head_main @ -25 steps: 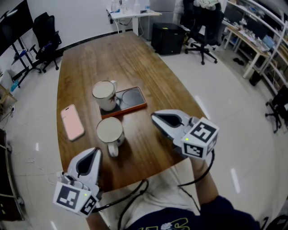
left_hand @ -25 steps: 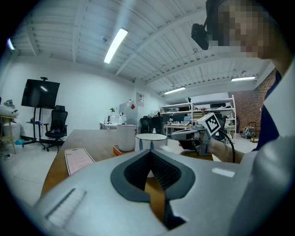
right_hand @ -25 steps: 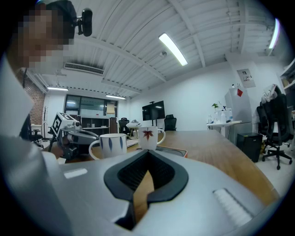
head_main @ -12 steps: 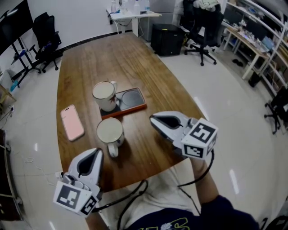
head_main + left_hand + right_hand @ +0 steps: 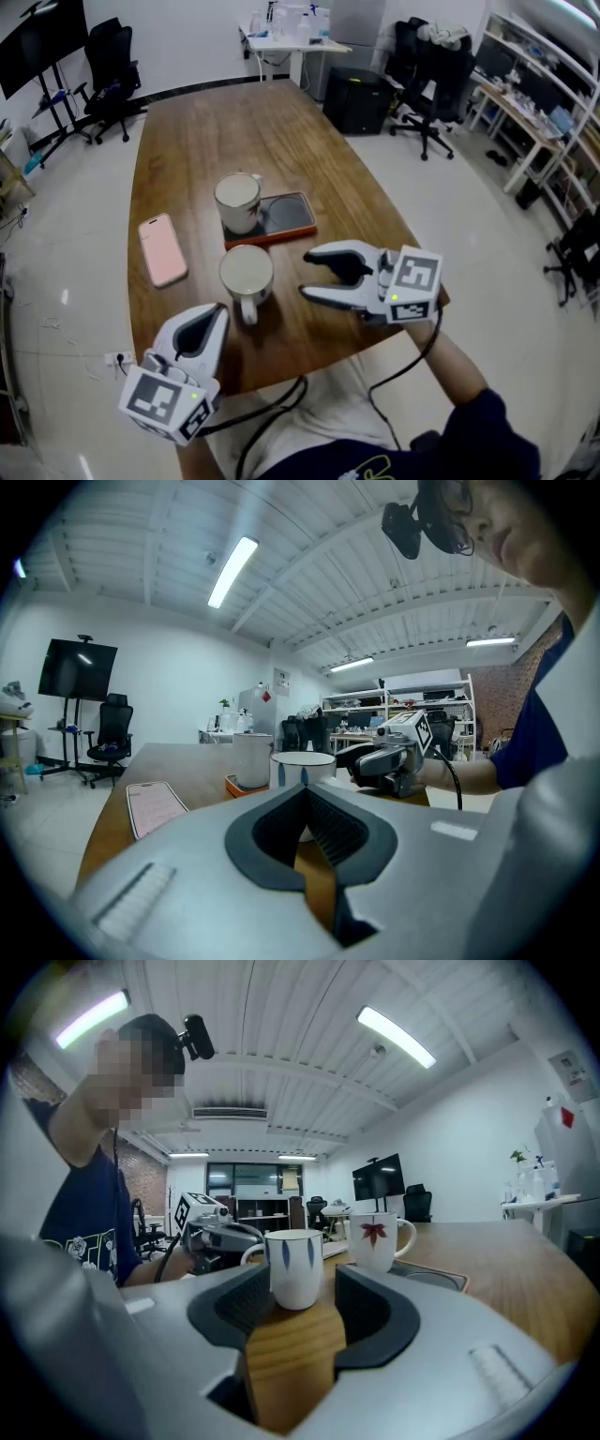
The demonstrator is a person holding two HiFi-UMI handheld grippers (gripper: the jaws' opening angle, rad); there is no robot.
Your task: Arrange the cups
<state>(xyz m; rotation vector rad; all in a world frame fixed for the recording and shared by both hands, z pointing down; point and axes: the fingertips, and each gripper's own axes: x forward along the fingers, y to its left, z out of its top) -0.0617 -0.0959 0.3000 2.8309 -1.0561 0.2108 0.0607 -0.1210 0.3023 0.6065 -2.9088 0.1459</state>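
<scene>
A white cup with blue marks stands on the wooden table, its handle toward me. A second white cup with a red leaf sits on the left spot of an orange two-place tray. My right gripper points left at the near cup from a short way off. Its jaws have just been opening and hold nothing. My left gripper rests shut near the table's front edge, just before that cup.
A pink phone lies flat on the table left of the cups. The tray's right spot is bare. Office chairs, desks and shelves stand around the table on the white floor.
My right gripper has swung to point left toward the near cup and its jaws have parted. The left gripper and both cups have stayed put.
</scene>
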